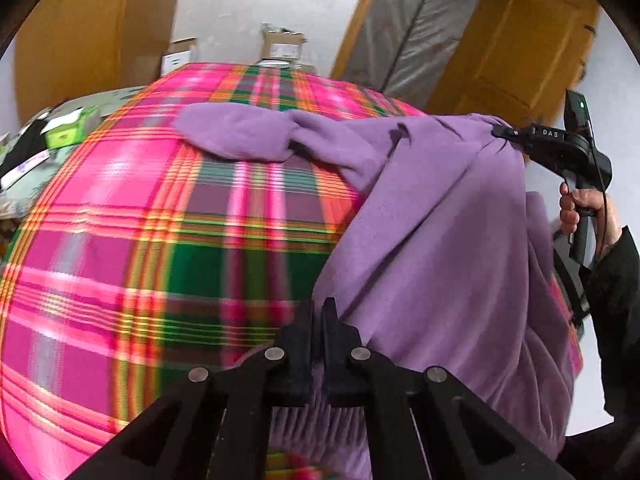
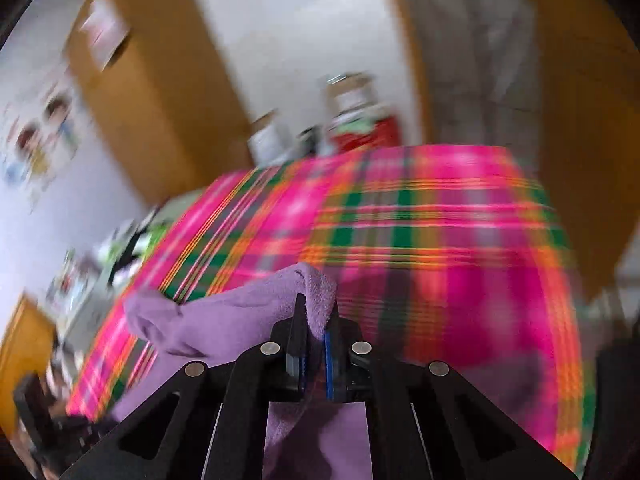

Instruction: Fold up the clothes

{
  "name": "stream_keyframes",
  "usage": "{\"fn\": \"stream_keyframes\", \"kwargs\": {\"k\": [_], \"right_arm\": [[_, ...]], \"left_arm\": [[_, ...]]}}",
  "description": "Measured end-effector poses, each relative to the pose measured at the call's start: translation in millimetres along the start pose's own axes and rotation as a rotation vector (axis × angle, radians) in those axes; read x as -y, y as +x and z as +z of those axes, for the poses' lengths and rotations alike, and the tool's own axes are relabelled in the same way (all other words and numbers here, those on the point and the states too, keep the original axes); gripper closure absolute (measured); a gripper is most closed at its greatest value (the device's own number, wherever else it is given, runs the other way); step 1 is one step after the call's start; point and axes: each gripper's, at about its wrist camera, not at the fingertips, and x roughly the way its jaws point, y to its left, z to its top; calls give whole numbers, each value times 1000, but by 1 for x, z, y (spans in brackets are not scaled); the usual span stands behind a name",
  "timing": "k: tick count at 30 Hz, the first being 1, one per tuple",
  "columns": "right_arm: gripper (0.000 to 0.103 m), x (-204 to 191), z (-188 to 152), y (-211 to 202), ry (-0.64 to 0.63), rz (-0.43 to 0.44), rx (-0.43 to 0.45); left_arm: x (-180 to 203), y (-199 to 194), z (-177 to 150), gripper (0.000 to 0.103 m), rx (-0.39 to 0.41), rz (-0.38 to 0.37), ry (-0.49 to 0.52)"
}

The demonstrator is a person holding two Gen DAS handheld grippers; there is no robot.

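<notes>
The purple fleece garment (image 1: 432, 216) hung half-lifted over the bed (image 1: 160, 216) near its right edge, one sleeve trailing across the plaid cover. It looked soft, light and limp, likely to sag between holds, so edges or corners suit best. The right gripper (image 2: 316, 320) was clamped on a bunched fold; the left gripper (image 1: 319, 308) was pinched on the hem.

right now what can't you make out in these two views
- Left wrist view: whether the left gripper pinches the purple garment; its own fingers hide the spot.
- Left wrist view: the garment's lower hem, cut off by the edge.
- Right wrist view: clutter beyond the plaid blanket, motion-blurred.
- Both: garment type, too bunched.
</notes>
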Motion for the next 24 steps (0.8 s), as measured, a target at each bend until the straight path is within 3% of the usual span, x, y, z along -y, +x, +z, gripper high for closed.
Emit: {"fn": "stream_keyframes", "kwargs": {"k": [1,3,6,8,9,11,12,15,24], "right_arm": [[97,9,-7,-14,24,-27,19],[96,24,-21,-31,45,-35,-27],[93,22,-52,-35,-20,3,-174],[88,17,-63,-40,-54,17,-201],[84,16,-63,-47,-48,32,-176],[67,17,-59,-60,-29,56,-122],[65,16,-56,-62,-21,62,-98],[64,10,-47,-65,-12,87,-47],[64,-35,-44,-39,-81,178,-89]], "left_arm": [[6,0,0,99,2,-13,14],[17,0,-1,99,1,-4,48],[18,-1,-4,99,-4,2,53],[13,-3,-3,99,-4,10,43],[10,-5,-3,99,-1,16,39],[7,-11,-3,99,9,27,31],[6,-14,-2,99,15,34,27],[0,-18,4,99,39,70,18],[-72,-50,35,99,126,254,-66]]}}
